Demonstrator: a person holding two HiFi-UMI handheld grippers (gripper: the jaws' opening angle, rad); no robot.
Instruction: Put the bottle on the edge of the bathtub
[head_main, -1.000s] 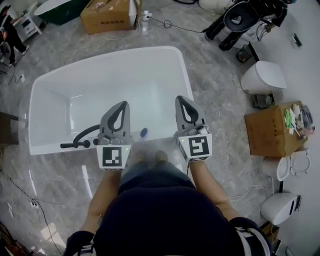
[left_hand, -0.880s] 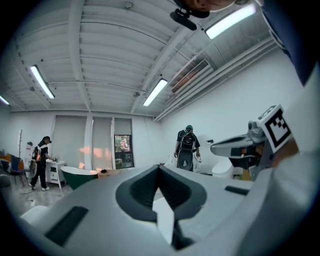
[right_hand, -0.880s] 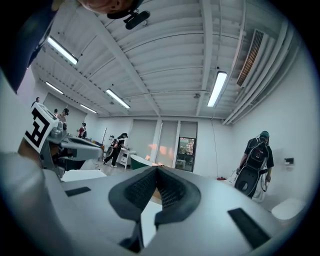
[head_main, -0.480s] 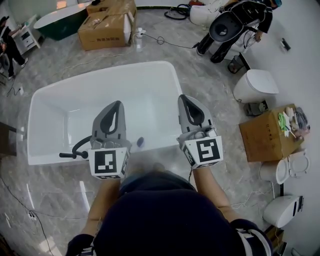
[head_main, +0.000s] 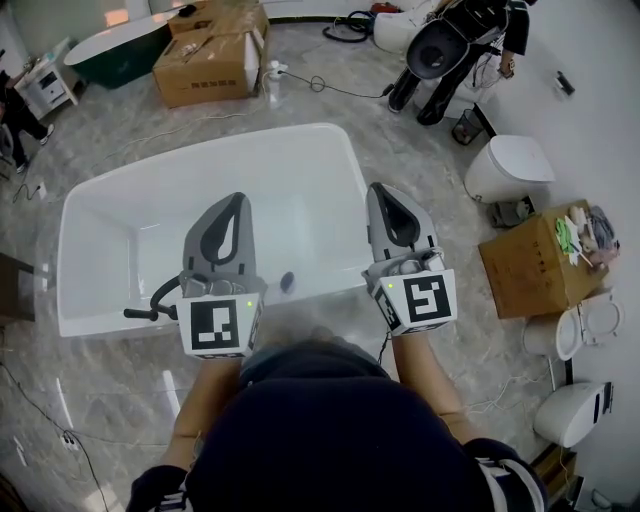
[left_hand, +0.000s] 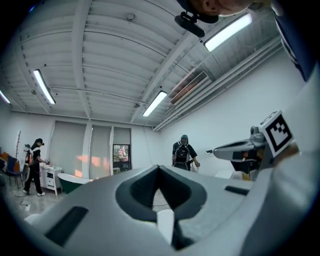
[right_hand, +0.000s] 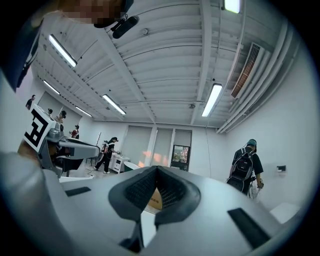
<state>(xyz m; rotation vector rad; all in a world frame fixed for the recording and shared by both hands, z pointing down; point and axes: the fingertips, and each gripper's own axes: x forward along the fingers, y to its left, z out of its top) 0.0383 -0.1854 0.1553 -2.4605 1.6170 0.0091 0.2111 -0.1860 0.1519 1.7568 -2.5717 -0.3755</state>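
The white bathtub (head_main: 100, 200) lies in front of me in the head view. A small dark blue bottle (head_main: 287, 282) sits at the tub's near rim, between my two grippers; whether it rests on the rim or just inside is too small to tell. My left gripper (head_main: 236, 198) is held over the tub's near side, shut and empty. My right gripper (head_main: 384, 188) hovers over the tub's right rim, also shut and empty. Both gripper views point up at the room and ceiling, showing the left gripper (left_hand: 159, 168) and the right gripper (right_hand: 156, 168) with jaws together. A black faucet (head_main: 150, 303) stands on the near rim by the left gripper.
Cardboard boxes (head_main: 205, 60) and a clear bottle (head_main: 271, 82) stand beyond the tub. A box of clutter (head_main: 535, 265) and white toilets (head_main: 510, 165) line the right side. Cables cross the marble floor. People stand in the background.
Both grippers stay shut. The right gripper has drifted a little to the right, and the tub and room have slid lower in the head view. The bottle has not moved relative to the tub.
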